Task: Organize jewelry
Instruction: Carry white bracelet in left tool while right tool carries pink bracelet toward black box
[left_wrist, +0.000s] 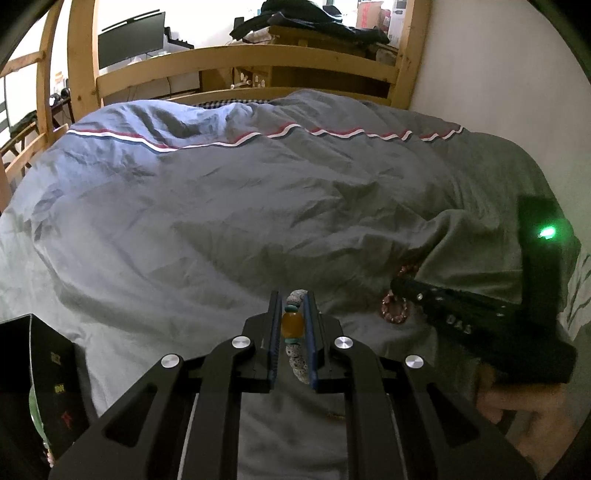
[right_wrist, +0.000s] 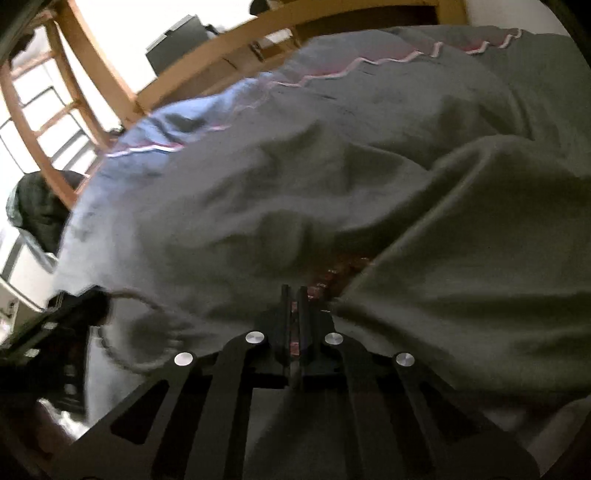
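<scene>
My left gripper (left_wrist: 293, 301) is shut on a grey stone-bead bracelet (left_wrist: 297, 360) with an amber bead (left_wrist: 293, 325) and turquoise spacers, held just above the grey duvet (left_wrist: 221, 221). To its right a reddish beaded bracelet (left_wrist: 396, 308) lies on the duvet under the tip of my right gripper (left_wrist: 397, 286). In the blurred right wrist view, my right gripper (right_wrist: 294, 291) is shut on that reddish bracelet (right_wrist: 295, 332), whose beads (right_wrist: 340, 269) trail ahead into a fold. The left gripper (right_wrist: 62, 325) shows at the lower left with the grey bracelet (right_wrist: 147, 332) looping from it.
A black box (left_wrist: 40, 373) stands at the lower left beside the left gripper. The duvet has a red-white stripe (left_wrist: 258, 136) and deep folds at the right. A wooden bed rail (left_wrist: 240, 62) stands at the far end, and a white wall (left_wrist: 498, 74) on the right.
</scene>
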